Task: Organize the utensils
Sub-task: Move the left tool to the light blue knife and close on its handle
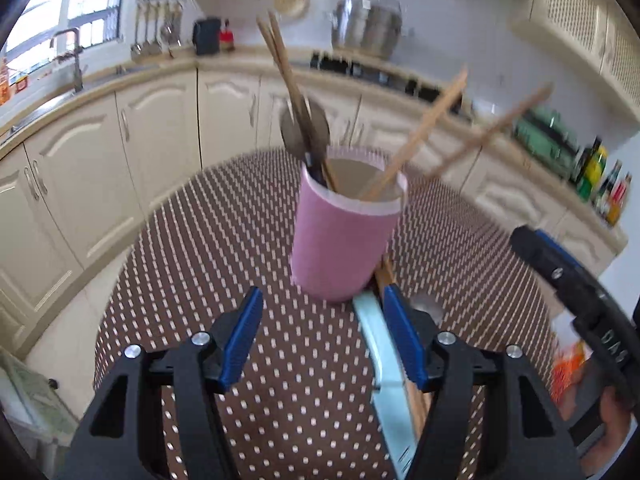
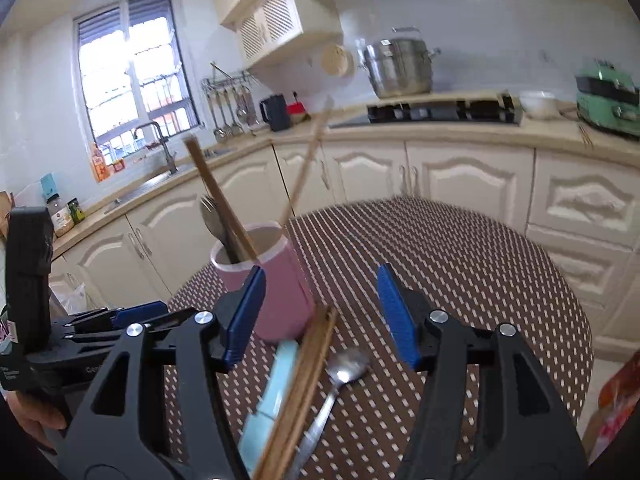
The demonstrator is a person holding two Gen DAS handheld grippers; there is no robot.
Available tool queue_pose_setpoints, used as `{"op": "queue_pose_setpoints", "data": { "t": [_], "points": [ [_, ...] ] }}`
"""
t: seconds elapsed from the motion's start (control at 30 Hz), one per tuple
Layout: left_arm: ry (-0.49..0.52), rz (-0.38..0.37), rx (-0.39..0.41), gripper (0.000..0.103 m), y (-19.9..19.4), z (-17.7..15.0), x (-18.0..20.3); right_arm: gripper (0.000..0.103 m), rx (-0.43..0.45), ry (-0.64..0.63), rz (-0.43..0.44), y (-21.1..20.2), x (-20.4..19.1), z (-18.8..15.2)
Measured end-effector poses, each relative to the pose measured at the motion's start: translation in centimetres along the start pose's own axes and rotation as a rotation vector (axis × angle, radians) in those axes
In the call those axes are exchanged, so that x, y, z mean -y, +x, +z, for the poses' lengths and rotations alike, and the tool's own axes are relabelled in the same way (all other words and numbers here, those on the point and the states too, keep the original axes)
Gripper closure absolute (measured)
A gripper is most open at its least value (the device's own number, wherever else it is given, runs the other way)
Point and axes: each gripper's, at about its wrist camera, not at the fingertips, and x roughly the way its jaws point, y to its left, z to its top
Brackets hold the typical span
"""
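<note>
A pink cup point(image 1: 344, 236) stands on the brown dotted table point(image 1: 192, 264) and holds dark chopsticks point(image 1: 280, 68), a spoon and a fork. Two paler chopsticks point(image 1: 420, 148) lean out of its right side, blurred. My left gripper point(image 1: 320, 304) is open just in front of the cup, with nothing between its pads. A light blue knife point(image 1: 380, 344) lies beside its right finger. My right gripper point(image 2: 323, 280) is open too, above the blue knife point(image 2: 276, 392), a bundle of wooden chopsticks point(image 2: 308, 380) and a metal spoon point(image 2: 344, 372) lying beside the cup point(image 2: 276, 292).
The round table's edge point(image 2: 576, 320) curves close to cream cabinets point(image 2: 460, 176). An orange packet point(image 1: 568, 368) lies at the table's right side. On the counter behind are a steel pot point(image 2: 400, 68), a stove and a green appliance point(image 2: 608, 96).
</note>
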Motion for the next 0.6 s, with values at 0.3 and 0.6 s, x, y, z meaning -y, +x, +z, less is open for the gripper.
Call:
{"op": "queue_pose_setpoints", "data": {
  "t": [0.3, 0.6],
  "points": [
    [0.034, 0.013, -0.200, 0.042, 4.2, -2.6, 1.2, 0.043, -0.099, 0.105, -0.009, 1.1, 3.4, -4.1],
    [0.110, 0.035, -0.229, 0.041, 5.8, -3.8, 3.6, 0.042, -0.143, 0.241, 0.050, 1.8, 6.1, -5.6]
  ]
}}
